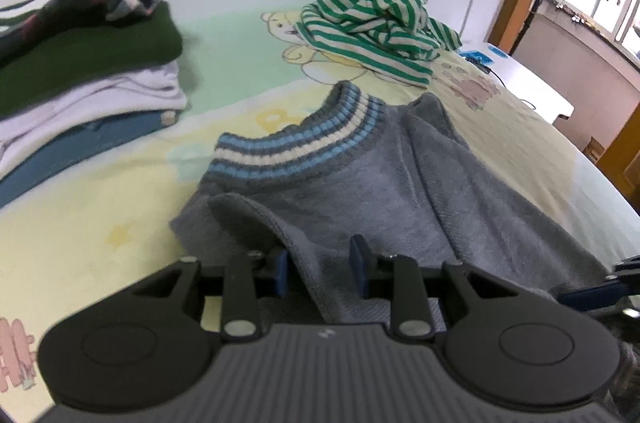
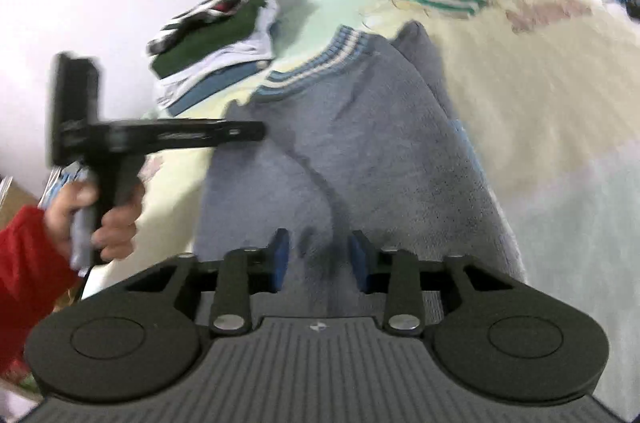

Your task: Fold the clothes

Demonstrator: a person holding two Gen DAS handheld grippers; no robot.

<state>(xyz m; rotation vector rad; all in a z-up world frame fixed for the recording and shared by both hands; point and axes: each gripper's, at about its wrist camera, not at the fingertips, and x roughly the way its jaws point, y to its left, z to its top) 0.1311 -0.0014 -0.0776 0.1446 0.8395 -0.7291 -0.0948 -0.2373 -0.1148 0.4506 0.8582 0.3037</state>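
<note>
Apparently no legible writing; left tongs (image 1: 322, 269) and right tongs (image 2: 320, 261) agape over grey sweater (image 1: 360, 183).

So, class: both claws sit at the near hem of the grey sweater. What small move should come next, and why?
Probably close both claws on the hem. The left claw and right claw are open with grey sweater cloth between their pads, sleeves already folded in, so gripping lets the hem be carried toward the collar.

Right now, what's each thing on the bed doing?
Grey knit sweater with blue-and-cream striped collar: flat, sleeves folded in.
Green-and-cream striped garment: crumpled, unfolded.
Pile of clothes, dark green on top: folded, stacked.
Left tool: open over sweater.
Right tool: open over sweater.
</note>
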